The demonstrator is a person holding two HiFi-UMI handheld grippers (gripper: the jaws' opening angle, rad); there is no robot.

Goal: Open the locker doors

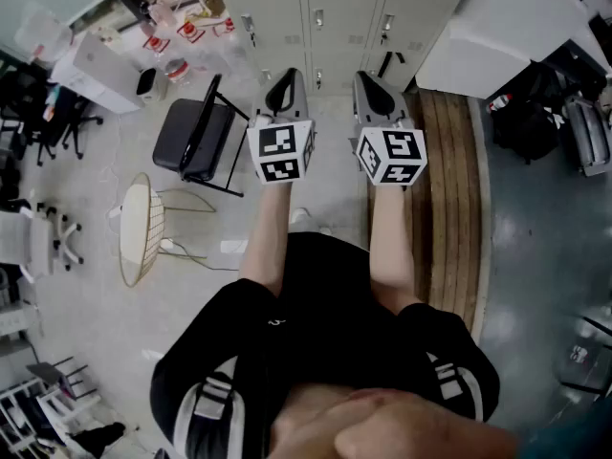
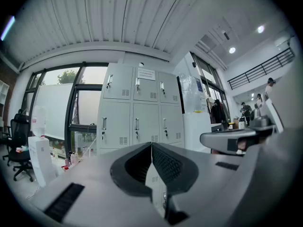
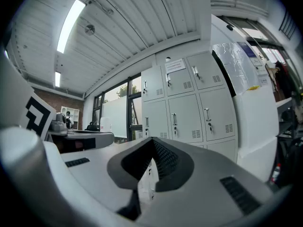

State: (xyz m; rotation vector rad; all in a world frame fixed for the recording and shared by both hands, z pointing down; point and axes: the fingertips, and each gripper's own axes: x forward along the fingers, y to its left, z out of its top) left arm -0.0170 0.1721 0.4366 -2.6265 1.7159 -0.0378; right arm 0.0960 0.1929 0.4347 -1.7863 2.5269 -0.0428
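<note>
white paper notice (image 2: 147, 73) on locker door (image 2: 147, 91), gripper views only

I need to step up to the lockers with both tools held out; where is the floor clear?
Bare floor runs straight ahead to the lockers, between the black chair on the left and the wooden platform on the right. The left side is crowded: chair, wire table, white chairs.

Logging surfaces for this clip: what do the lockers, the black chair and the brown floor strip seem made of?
Lockers: likely painted sheet metal, matte light grey; pressed vent slots, shiny handles.
Black chair: padded seat, perhaps vinyl or fabric, on a thin dark frame, probably metal tube.
Brown floor strip: wood or wood-look planks; parallel lengthwise board lines.
</note>
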